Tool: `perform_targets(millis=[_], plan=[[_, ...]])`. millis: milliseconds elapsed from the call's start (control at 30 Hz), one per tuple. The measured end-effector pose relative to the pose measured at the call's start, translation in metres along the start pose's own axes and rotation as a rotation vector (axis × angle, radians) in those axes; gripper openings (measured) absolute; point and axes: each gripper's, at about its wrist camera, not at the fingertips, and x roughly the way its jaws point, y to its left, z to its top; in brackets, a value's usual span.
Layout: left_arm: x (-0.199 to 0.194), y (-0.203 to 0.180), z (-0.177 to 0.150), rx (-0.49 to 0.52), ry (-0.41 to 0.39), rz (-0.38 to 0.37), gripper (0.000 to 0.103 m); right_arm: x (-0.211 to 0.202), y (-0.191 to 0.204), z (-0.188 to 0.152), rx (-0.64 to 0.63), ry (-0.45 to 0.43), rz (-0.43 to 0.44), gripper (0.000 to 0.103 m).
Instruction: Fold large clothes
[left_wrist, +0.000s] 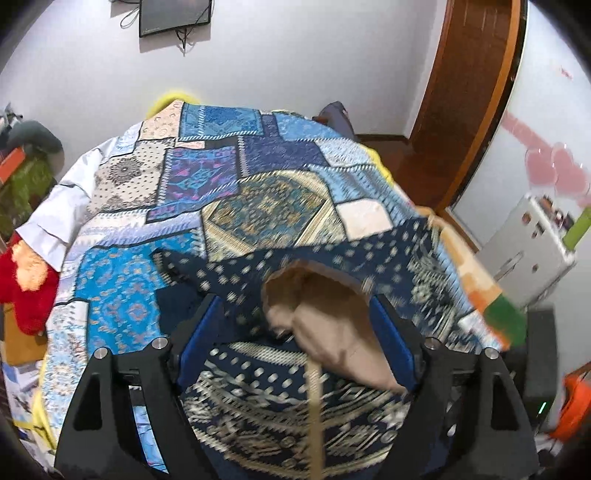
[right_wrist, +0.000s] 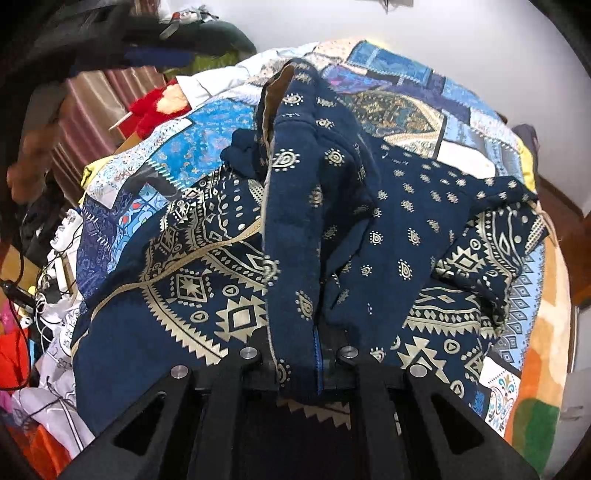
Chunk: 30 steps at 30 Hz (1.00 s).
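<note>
A home bedroom — patchwork bedspread (left_wrist: 229, 192) on a bed, wall-mounted screen (left_wrist: 173, 16), wooden door (left_wrist: 469, 96).

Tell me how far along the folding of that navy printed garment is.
Done: the navy garment with gold print lies on the blue patchwork bedspread, partly bunched. In hand: the right gripper pinches a fold; the left gripper stands open over the tan neckline. Left: flattening and all neat folds.

Matt navy cloth garment (right_wrist: 399, 221) with gold print, patchwork cotton bedspread (left_wrist: 207, 177), glossy wooden door frame (left_wrist: 461, 92).
</note>
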Motion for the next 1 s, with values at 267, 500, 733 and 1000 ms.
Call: perform_targets(millis=[267, 500, 733, 1000], plan=[[0.046, -0.032, 0.046, 0.096, 0.013, 0.078, 0.092, -0.005, 0.001, -0.005, 0.022, -0.029, -0.007, 0.009], [0.102, -0.028, 0.011, 0.126, 0.198, 0.102, 0.092, -0.016, -0.005, -0.012, 0.051, -0.052, 0.001, 0.009], [0.069, 0.004, -0.058, 0.086, 0.231, 0.047, 0.092, -0.036, -0.018, -0.010, 0.081, -0.053, 0.012, 0.009], [0.058, 0.015, -0.132, 0.047, 0.294, -0.008, 0.092, -0.055, -0.011, -0.015, 0.067, -0.043, 0.008, 0.009]])
